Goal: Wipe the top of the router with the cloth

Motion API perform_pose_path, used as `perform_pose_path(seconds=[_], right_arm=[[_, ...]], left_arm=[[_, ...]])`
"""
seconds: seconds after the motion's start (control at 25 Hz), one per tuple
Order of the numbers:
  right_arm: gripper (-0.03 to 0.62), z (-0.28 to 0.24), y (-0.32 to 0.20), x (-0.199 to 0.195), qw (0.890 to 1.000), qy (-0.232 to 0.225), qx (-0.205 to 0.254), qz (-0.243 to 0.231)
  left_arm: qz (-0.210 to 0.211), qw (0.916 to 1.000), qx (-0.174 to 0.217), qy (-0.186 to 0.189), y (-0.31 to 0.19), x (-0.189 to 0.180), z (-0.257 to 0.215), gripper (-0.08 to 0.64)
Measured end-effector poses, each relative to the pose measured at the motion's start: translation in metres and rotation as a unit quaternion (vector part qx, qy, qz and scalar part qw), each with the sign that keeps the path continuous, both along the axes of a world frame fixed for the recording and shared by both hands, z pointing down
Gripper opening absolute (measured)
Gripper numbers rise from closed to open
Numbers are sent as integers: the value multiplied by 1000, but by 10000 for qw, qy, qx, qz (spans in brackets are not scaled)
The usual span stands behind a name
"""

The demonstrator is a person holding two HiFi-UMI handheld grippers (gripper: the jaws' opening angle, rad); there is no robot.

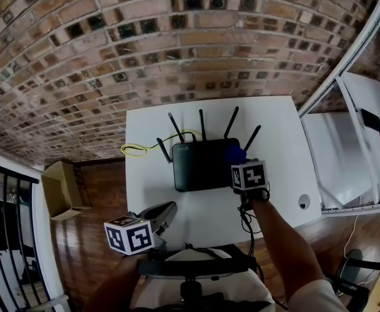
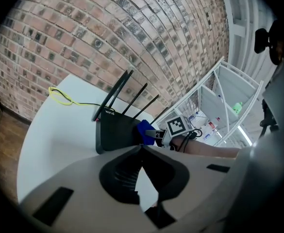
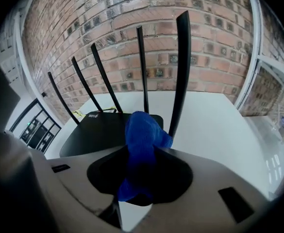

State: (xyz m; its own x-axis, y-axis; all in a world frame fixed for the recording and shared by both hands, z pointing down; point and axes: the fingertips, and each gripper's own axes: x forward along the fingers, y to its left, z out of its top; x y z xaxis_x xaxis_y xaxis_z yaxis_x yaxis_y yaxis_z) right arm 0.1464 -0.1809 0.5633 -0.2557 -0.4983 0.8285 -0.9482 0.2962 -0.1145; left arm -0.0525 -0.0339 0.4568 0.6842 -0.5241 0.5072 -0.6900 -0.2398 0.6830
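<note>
the right gripper (image 3: 144,152) has its jaws clamped on the blue cloth (image 3: 142,127), held over the router's (image 1: 206,166) right edge. the left gripper (image 1: 165,210) waits well in front of the router, jaws closed and empty. the wipe looks barely started, with most of the top apparently still to cover.

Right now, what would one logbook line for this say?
right tongs: shut on blue cloth | cloth: at right end of router | left tongs: shut, empty, away from router | router: on white table
</note>
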Motion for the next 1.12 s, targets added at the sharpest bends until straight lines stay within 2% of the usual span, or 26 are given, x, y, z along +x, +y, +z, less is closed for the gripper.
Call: perform_pose_path(seconds=[0.16,0.28,0.4,0.52,0.68,0.88,1.12], right_arm=[[135,0,-1,25,9989,396,40,243],[135,-3,1,40,9972,531,100,512],[135,-16,2,43,9962,431,336,684],[135,-34,5,27,9961,151,588,641],[134,-55,17,-24,9960,-336,816,135],[135,-63,46,-110,9896,-807,831,-852],[135,-50,76,-186,9771,-951,719,-1762]], left_arm=[[15,10000,2,42,0,0,-1,28],[-20,10000,-3,43,1,-4,0,28],[-67,10000,-17,40,3,-9,2,28],[-127,9999,2,-1,4,-17,4,28],[-207,9998,25,13,6,-24,5,28],[-275,9996,22,4,10,-34,5,28],[-366,9993,-21,0,19,-45,8,28]])
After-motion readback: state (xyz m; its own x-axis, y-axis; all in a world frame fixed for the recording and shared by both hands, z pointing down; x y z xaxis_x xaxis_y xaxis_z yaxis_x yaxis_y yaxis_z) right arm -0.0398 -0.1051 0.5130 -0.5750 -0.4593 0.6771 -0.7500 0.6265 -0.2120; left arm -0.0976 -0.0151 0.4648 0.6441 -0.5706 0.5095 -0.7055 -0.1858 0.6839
